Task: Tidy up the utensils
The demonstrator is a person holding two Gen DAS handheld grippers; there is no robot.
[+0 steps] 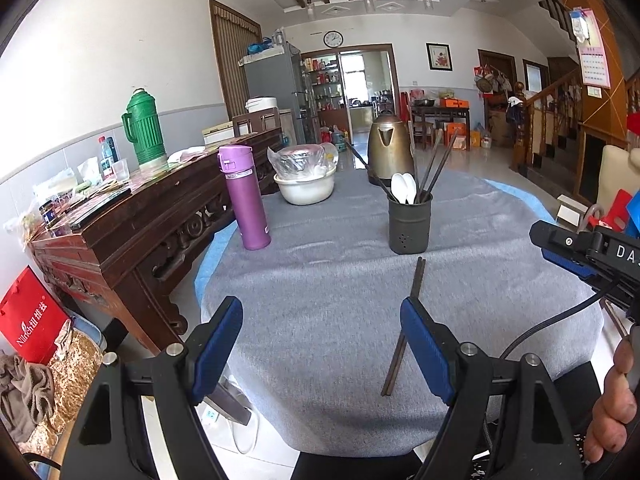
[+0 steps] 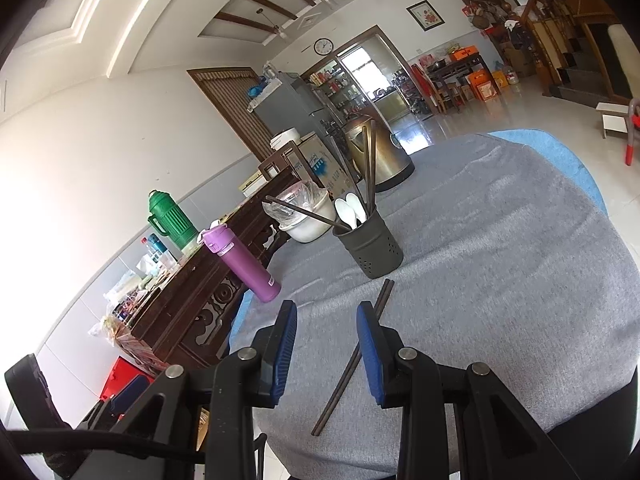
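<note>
Both grippers hover low over the grey table (image 1: 320,280), nothing between their pads. The left gripper (image 1: 322,344) gapes wide; the right gripper (image 2: 327,344) stands narrower but empty too. A chopstick pair (image 1: 404,320) lies flat, just before the dark holder (image 1: 409,224) with spoons (image 1: 404,187) and chopsticks inside.

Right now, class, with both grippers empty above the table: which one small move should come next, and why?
Probably lower the right gripper over the loose chopsticks and close on them. They lie flat on the grey cloth, just short of the dark utensil holder, which already holds spoons and chopsticks. The jaws stand apart with nothing between them.
</note>
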